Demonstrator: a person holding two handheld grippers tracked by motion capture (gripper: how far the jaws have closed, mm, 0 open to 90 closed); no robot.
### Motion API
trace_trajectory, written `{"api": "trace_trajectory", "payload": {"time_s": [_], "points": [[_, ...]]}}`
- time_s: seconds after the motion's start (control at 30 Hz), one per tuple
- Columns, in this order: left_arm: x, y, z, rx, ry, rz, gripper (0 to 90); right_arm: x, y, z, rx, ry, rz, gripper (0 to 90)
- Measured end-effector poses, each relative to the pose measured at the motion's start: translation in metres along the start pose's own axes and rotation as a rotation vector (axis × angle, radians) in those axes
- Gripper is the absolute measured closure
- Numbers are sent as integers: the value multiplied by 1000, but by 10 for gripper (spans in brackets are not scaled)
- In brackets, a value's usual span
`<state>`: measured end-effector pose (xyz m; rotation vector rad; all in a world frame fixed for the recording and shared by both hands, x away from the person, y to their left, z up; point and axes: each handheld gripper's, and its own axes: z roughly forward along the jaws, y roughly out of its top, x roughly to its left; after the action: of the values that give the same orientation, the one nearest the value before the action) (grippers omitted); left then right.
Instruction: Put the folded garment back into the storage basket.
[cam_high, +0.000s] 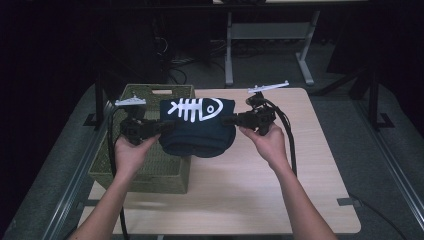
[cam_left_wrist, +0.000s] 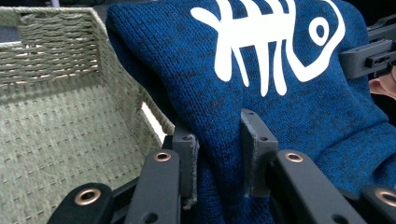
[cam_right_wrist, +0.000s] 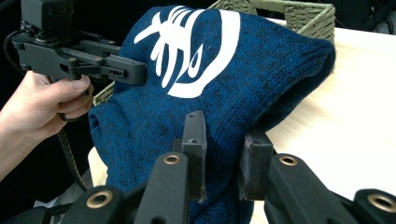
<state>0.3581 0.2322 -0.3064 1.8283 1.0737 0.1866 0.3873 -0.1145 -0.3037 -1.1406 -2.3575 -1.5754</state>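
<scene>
White fish-skeleton print (cam_left_wrist: 275, 44) on blue sweater (cam_left_wrist: 299, 116)

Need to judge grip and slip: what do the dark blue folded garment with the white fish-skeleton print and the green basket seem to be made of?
The dark blue folded garment looks like soft knitted yarn, matte: fine loops show in the left gripper view. Its white fish-skeleton print looks smooth and flat, perhaps printed on. The green basket looks woven from stiff fibre, possibly paper cord or grass: its strands cross in rows.
</scene>
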Motion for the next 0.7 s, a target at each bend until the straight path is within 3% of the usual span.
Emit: {"api": "trace_trajectory", "payload": {"time_s": [0.7], "points": [[31, -9, -29, -4, 48, -28, 703, 16, 15, 41, 29, 47, -22, 755]]}}
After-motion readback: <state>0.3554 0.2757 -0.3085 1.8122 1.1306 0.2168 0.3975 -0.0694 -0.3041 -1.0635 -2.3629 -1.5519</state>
